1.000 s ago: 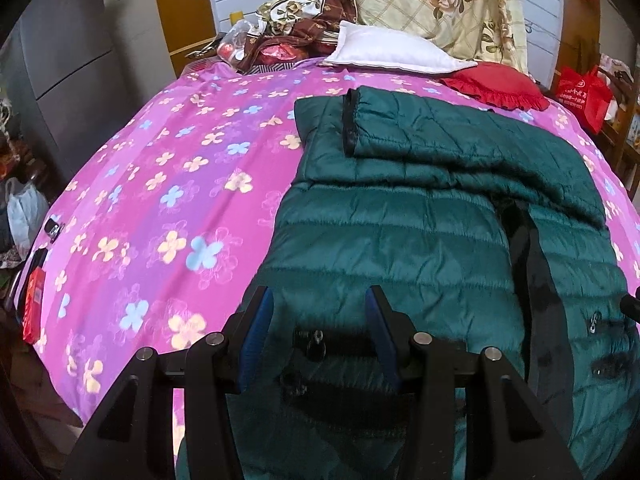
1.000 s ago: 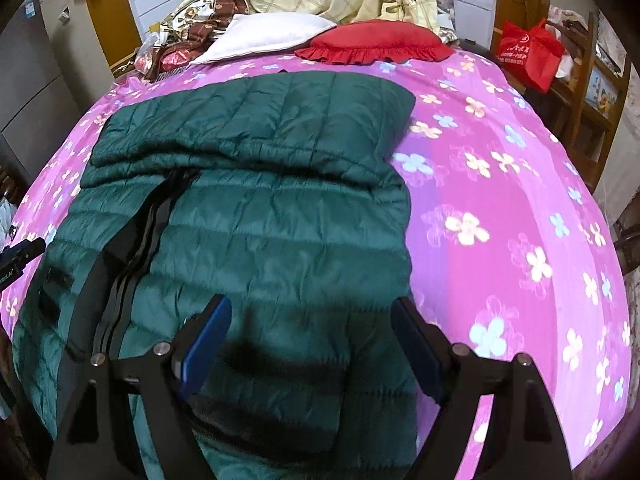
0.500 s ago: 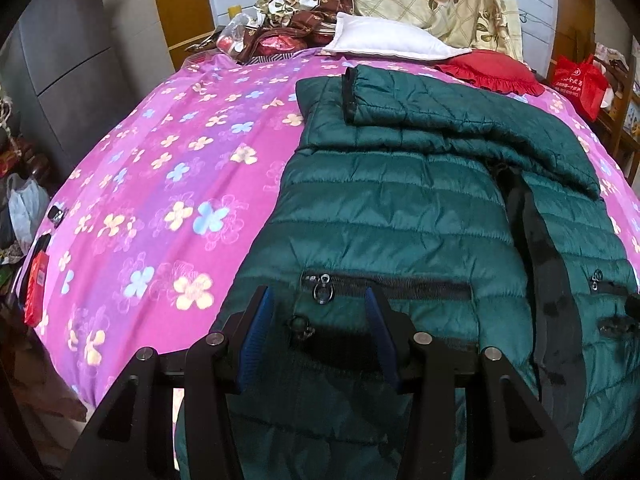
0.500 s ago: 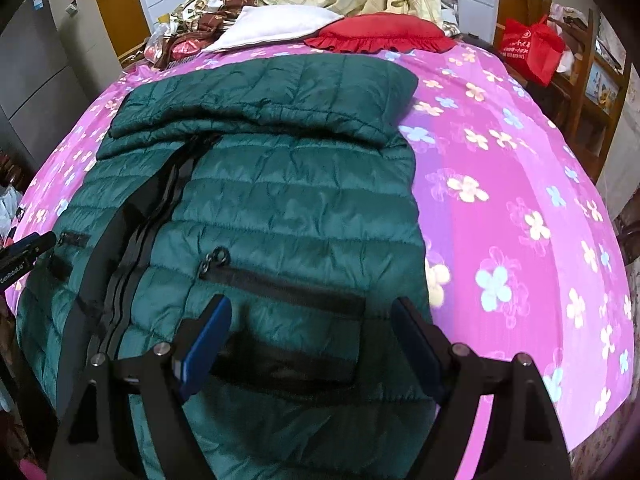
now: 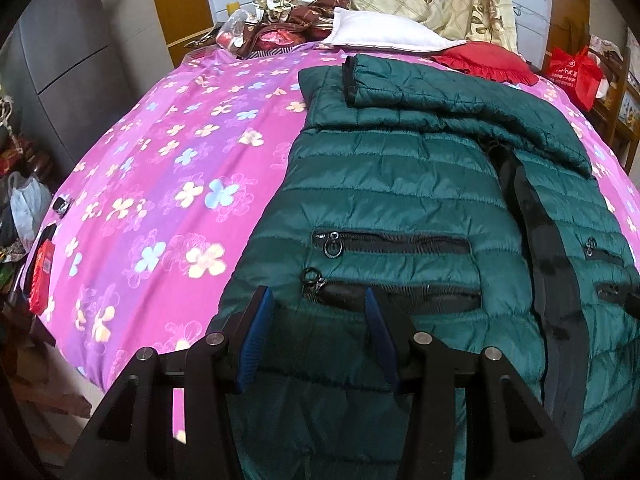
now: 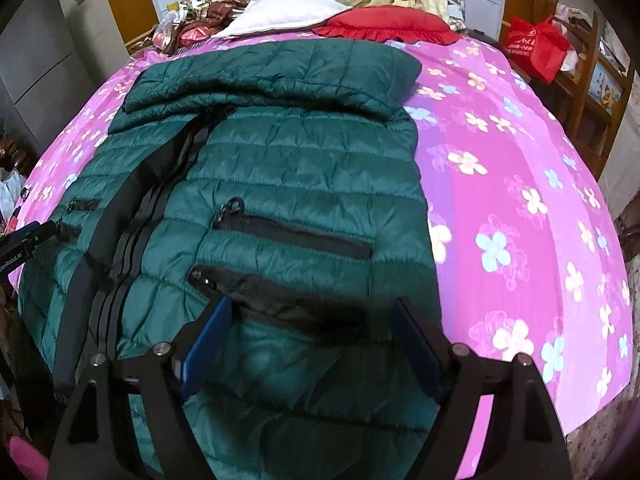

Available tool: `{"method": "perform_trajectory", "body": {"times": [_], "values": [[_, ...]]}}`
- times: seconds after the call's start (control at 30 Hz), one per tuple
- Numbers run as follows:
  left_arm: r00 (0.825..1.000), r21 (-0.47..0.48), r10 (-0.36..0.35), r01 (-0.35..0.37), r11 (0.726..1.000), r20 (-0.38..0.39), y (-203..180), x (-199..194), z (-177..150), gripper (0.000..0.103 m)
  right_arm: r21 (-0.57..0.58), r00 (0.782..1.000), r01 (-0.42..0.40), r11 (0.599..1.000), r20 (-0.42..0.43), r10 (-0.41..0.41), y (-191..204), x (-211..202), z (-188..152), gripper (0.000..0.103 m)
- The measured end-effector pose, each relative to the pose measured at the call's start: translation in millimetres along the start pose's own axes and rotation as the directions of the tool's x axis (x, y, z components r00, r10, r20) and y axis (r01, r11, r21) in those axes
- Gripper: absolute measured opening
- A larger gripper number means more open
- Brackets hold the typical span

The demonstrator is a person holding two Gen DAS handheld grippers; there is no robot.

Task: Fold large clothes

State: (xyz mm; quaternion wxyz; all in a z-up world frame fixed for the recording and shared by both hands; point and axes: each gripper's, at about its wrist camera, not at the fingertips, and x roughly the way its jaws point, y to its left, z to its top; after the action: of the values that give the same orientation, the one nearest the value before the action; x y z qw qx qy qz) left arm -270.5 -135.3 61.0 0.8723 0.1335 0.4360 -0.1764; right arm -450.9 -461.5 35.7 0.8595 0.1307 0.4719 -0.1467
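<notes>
A dark green quilted puffer jacket (image 5: 392, 184) lies front up on the pink flowered bedspread (image 5: 168, 168), with both sleeves folded across its chest at the far end. It also shows in the right wrist view (image 6: 296, 168). Its hem hangs over the near bed edge. My left gripper (image 5: 316, 312) is open and empty above the hem, just below the left zip pockets (image 5: 388, 244). My right gripper (image 6: 310, 320) is open wide and empty above the hem below the right pockets (image 6: 292, 236).
A white pillow (image 5: 384, 34), a red cushion (image 5: 484, 62) and piled bedding (image 5: 288, 8) lie at the head of the bed. A grey cabinet (image 5: 60, 64) stands at left. A red bag (image 6: 534, 46) and wooden shelves (image 6: 600, 80) stand at right.
Both grippers have pulled back toward the near bed edge, away from the chest. The zip pockets and the hem have come into view ahead of the fingers. The jacket has not moved.
</notes>
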Motion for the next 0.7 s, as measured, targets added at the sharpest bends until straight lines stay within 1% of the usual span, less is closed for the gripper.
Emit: {"method": "perform_trajectory", "body": {"times": [0.43,0.7], "values": [[1.000,-0.013,-0.011,0.010,1.000,-0.027,11,-7,-14,0.030,-0.009,1.000,-0.008,1.000,-0.021,0.007,-4,-7,-14,0.087],[0.999,-0.017,0.008,-0.009,1.000,-0.045,22,-10,-23,0.030,-0.008,1.000,-0.011,1.000,-0.023,0.011,-6,-13,-20,0.087]]}}
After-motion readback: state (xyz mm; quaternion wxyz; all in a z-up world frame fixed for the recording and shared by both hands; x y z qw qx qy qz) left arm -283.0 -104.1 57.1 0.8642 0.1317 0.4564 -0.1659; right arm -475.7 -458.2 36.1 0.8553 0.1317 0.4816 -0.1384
